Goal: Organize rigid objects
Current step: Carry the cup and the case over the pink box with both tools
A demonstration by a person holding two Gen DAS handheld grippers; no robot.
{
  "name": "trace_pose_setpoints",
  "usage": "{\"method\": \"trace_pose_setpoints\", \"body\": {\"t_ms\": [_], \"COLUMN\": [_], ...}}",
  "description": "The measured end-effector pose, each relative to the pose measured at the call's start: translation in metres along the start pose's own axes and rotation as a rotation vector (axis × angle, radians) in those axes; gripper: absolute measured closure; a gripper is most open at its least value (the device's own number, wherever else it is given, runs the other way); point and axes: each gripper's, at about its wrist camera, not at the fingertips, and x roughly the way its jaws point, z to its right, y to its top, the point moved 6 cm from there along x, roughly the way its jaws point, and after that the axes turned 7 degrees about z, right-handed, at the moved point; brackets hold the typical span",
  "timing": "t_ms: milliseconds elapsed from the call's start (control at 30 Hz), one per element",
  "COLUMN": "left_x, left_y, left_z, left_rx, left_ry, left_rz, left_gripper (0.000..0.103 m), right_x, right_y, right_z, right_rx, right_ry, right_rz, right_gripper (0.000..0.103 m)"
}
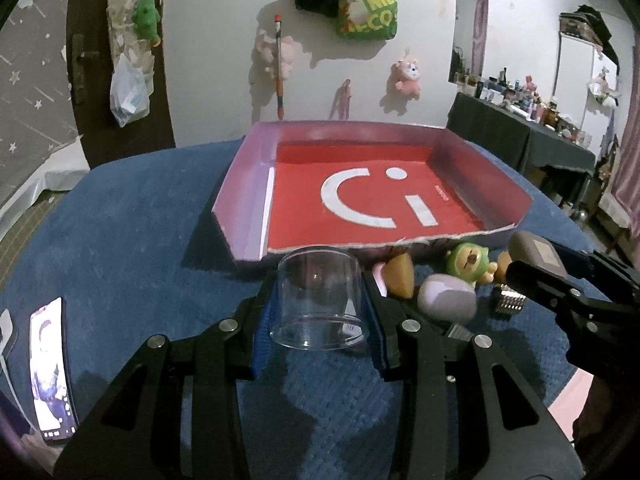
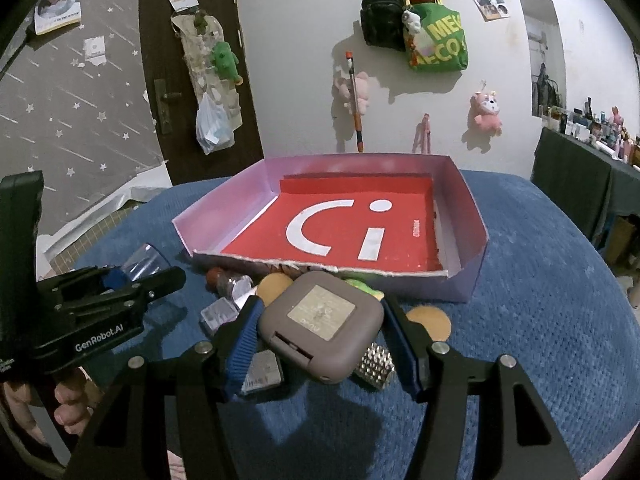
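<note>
Box, red floor lettered "Ci", lies empty; left gripper fingers clamp a clear cup, right gripper "GenRobot.AI" fingers clamp a grey case.

Phone lit on blue cloth; green bag, pink plush on wall.

The cup is clear, glossy plastic. Beside it, the case is matt grey plastic with a dull metallic label. The box behind them is smooth cardboard — ragged-edged — on coarse, ribbed blue cloth.
</note>
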Motion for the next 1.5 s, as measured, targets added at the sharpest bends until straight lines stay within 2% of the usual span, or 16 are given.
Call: {"method": "trace_pose_setpoints", "body": {"t_ms": [400, 767, 1167, 1500], "left_x": [0.011, 0.039, 0.083, 0.117], "left_y": [0.031, 0.052, 0.062, 0.051], "left_z": [0.005, 0.01, -0.003, -0.004], "left_rx": [0.021, 0.031, -0.021, -0.018], "left_ry": [-0.022, -0.043, -0.058, -0.052], "left_rz": [0.035, 0.024, -0.04, -0.12], "left_gripper": [0.066, 0.066, 0.066, 0.066], "right_x": [0.011, 0.039, 0.081, 0.116], "right_y": [0.027, 0.044, 0.053, 0.044], "right_z": [0.01, 0.025, 0.042, 0.053], "right_rx": [0.03, 0.054, 0.076, 0.088], "right_ry": [0.021, 0.016, -0.018, -0.04], "right_rz": [-0.004, -0.059, -0.131, -0.211], "right_gripper": [0.041, 0.041, 0.041, 0.041]}}
